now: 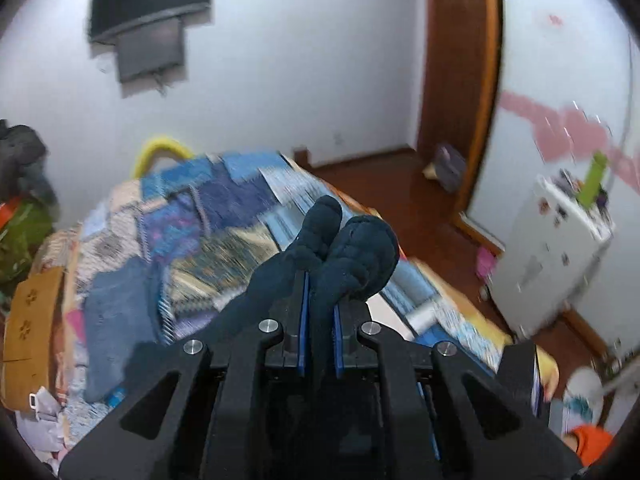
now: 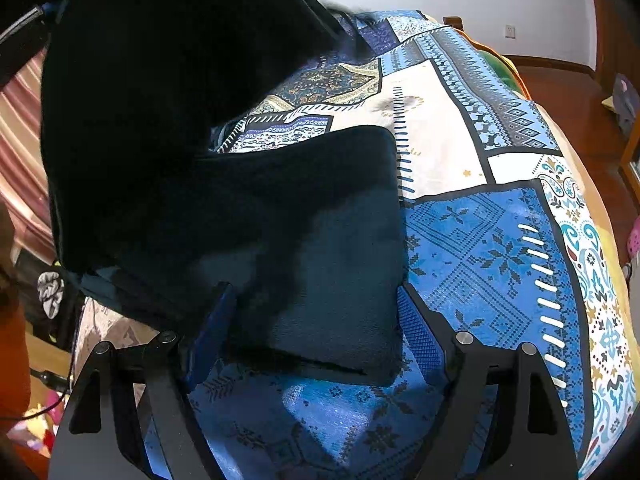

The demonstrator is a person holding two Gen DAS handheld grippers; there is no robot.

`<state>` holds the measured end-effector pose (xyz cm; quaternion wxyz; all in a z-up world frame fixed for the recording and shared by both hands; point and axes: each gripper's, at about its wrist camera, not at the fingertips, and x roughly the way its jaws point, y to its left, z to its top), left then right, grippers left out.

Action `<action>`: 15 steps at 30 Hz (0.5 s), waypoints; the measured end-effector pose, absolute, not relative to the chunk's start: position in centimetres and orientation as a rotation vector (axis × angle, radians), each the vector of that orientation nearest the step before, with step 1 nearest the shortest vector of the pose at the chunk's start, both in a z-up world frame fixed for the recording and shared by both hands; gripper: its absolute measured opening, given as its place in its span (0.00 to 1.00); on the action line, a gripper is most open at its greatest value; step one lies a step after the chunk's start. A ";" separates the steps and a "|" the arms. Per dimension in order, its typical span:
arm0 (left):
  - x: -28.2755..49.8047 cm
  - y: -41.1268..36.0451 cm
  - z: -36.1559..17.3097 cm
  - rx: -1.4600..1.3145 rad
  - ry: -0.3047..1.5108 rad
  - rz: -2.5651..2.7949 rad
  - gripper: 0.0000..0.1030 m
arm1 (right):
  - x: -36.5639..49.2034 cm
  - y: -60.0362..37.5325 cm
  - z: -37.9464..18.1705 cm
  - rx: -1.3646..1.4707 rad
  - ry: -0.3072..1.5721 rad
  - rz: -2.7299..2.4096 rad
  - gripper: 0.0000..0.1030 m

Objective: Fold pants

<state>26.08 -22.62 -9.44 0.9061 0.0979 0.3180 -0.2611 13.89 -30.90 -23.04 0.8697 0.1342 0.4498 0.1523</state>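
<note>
**Pants mid-fold: carry the lifted end over and land it square**

Bedspread (image 2: 500,248), patterned in blue and cream patches, covers the bed and serves as the folding surface; it looks soft, so cloth will likely drag on it rather than slide. Dark pants (image 2: 328,240) lie on it in the right wrist view, one flat portion spread just ahead of the right tongs (image 2: 320,328), while a large dark sheet of the same cloth hangs raised at upper left. In the left wrist view a bunched end of the pants (image 1: 348,252) sits clamped between the blue pads of the left tongs (image 1: 320,300), which are closed tight on it, held above the bed.

The right tongs stand wide apart over the flat portion, gripping nothing; whether the pads touch the cloth cannot be told.

To do this step well, the lifted end should probably travel across in one smooth arc, kept taut enough that no slack folds under. The right tongs could press the flat portion down near the fold line so it does not creep. Edges should be lined up before the clamped end is released, since bunched fabric tends to land crooked.
</note>
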 end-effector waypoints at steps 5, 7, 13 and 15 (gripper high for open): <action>24.7 -23.7 -13.0 0.229 0.816 -0.641 0.09 | 13.4 -31.2 -22.9 0.293 0.941 0.325 0.77; 24.1 -23.9 -13.8 0.238 0.857 -0.672 0.10 | 13.2 -31.4 -22.8 0.296 0.941 0.328 0.77; 23.0 -24.3 -14.9 0.305 0.942 -0.689 0.22 | 11.9 -31.9 -22.4 0.283 0.939 0.323 0.77; 22.6 -24.2 -14.8 0.341 0.936 -0.668 0.43 | 11.4 -31.6 -22.3 0.274 0.936 0.312 0.77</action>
